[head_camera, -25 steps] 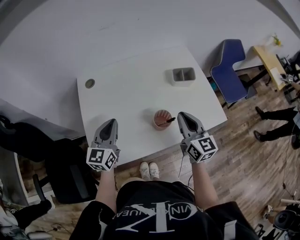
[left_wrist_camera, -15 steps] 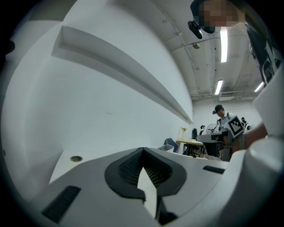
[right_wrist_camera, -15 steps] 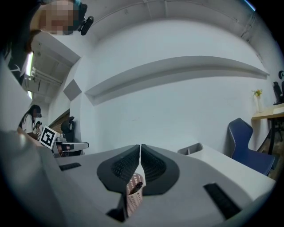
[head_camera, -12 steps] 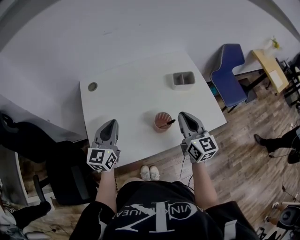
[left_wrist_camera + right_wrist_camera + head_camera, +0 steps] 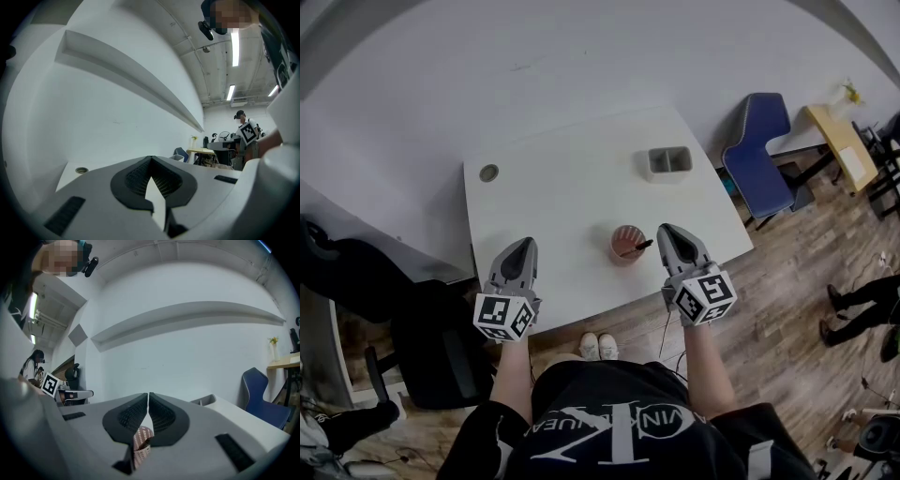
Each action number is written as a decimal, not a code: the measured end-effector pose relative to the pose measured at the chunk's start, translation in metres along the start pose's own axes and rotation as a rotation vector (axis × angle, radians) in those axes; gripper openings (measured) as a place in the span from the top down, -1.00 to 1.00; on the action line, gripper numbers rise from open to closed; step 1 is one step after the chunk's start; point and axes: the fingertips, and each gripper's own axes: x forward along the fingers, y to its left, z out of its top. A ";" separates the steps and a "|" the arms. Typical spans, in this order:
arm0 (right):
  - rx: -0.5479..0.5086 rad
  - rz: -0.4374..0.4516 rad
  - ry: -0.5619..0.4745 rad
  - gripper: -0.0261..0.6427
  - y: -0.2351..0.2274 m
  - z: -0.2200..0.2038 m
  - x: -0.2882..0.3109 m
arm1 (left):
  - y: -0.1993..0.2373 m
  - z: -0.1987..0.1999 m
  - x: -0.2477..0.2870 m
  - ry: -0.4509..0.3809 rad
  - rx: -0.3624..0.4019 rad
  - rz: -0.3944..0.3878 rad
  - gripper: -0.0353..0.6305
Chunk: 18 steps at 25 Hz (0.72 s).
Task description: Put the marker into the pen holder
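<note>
Seeing marker [image 5: 639, 247] inside pink pen holder [image 5: 618, 239] on white bench [image 5: 553, 197], leaning toward right gripper [image 5: 662, 229]. Fingers there closed together, empty, just beside holder. Left gripper [image 5: 525, 243] fingers also closed, empty, well apart.

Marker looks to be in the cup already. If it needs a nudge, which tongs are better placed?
Probably right. The right tongs, shut and empty, sit just beside the cup, where the marker sticks out toward them. The left tongs are farther off, also shut.
</note>
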 end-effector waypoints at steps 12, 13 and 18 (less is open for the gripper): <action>0.025 -0.009 0.008 0.83 0.000 -0.005 -0.003 | 0.000 -0.003 -0.003 0.012 -0.006 0.001 0.85; 0.027 -0.010 0.009 0.83 0.000 -0.006 -0.003 | 0.001 -0.004 -0.003 0.013 -0.007 0.000 0.85; 0.031 -0.010 0.014 0.83 0.001 -0.009 -0.002 | 0.002 -0.007 -0.002 0.018 -0.007 -0.003 0.85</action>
